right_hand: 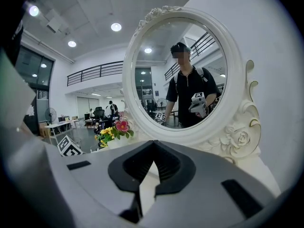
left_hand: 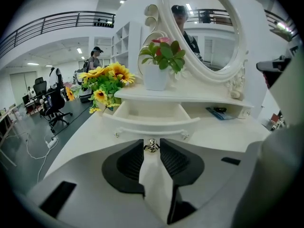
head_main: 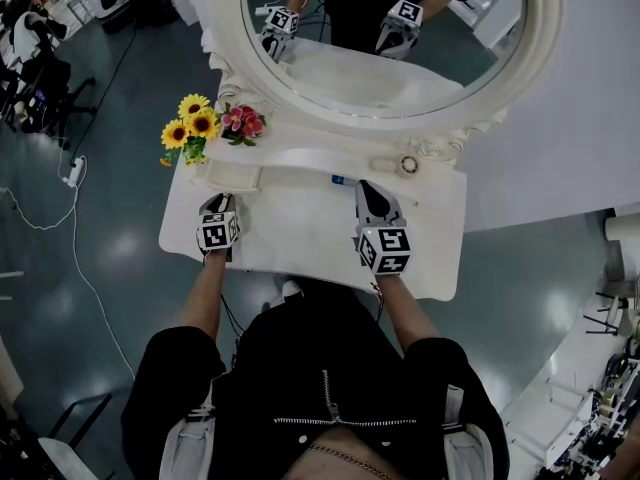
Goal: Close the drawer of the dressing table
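Person (head_main: pixel 320 368): dark top, stands at front edge of table, both arms fwd.
L gripper (head_main: pixel 216 201): left part of tabletop, angled down at drawer front. Jaws part-open; drawer knob (left_hand: pixel 151 146) sits between the tips, pads not clamping it.
R gripper (head_main: pixel 368 188): mid-right over tabletop, pointing at mirror. Jaw tips together, nothing held.
Dressing table (head_main: pixel 300 233): white, bare top between the grippers.
Drawer (head_main: pixel 232 176): left side, under the raised shelf, pulled out; looks empty inside. Front has metal knob in centre, just ahead of L gripper.
Blue item (head_main: pixel 343 180): small, flat, on tabletop under shelf edge, just beyond R gripper; can't tell what it is.
Ring thing (head_main: pixel 408 164): on shelf, right side, poss. tape roll.
Flowers: sunflowers (head_main: pixel 190 128) at table's left back corner; pink blooms in white pot (head_main: pixel 243 121) beside them on the shelf.
Mirror (head_main: pixel 262 78): oval, white ornate frame, behind shelf; reflects person and both grippers.
Floor: power strip (head_main: pixel 75 171) w/ cable, far left.
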